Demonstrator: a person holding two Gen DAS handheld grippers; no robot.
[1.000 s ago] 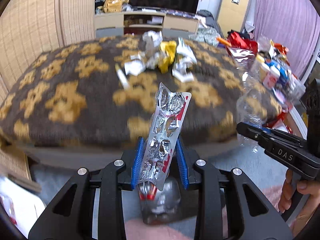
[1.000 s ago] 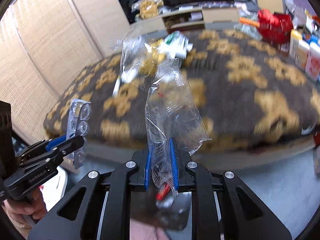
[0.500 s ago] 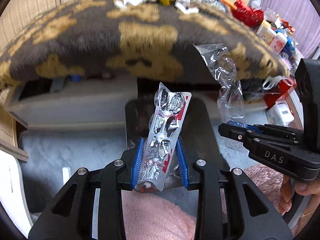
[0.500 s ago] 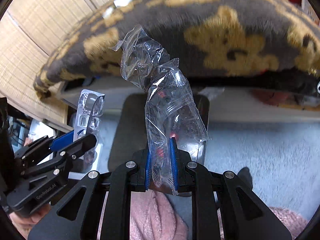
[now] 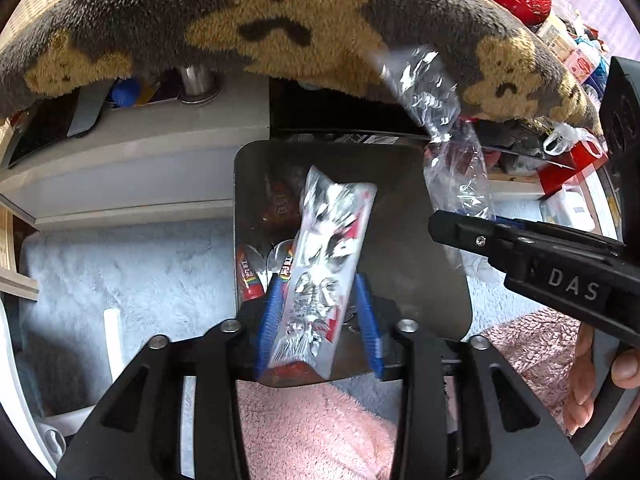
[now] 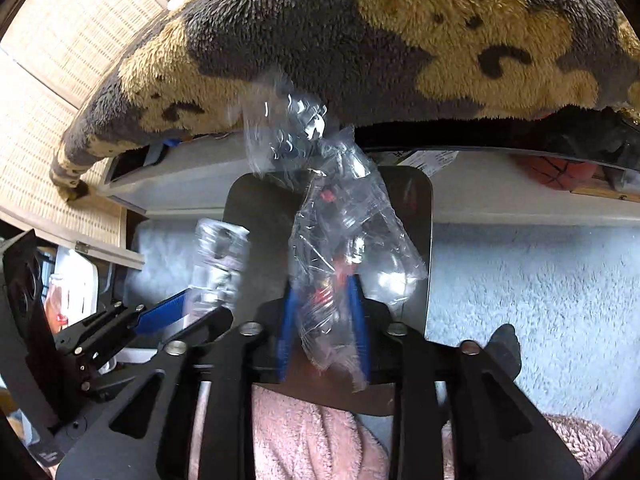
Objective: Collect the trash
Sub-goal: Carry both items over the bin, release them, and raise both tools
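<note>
Bottom centre: L gripper jaws opening, foil blister strip loose between the pads, leaning on the left one. R gripper likewise opening, clear plastic wrapper slack between pads. Mid frame, behind both: dark bin, old wrappers inside. Top: bear-print blanket overhangs.

Risk: wrapper is light and crumpled, may cling to a pad or drift past the bin rim onto the pale rug.

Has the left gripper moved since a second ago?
Yes. The left gripper dropped from facing the bear-print blanket top to below its edge, over the dark bin.
</note>
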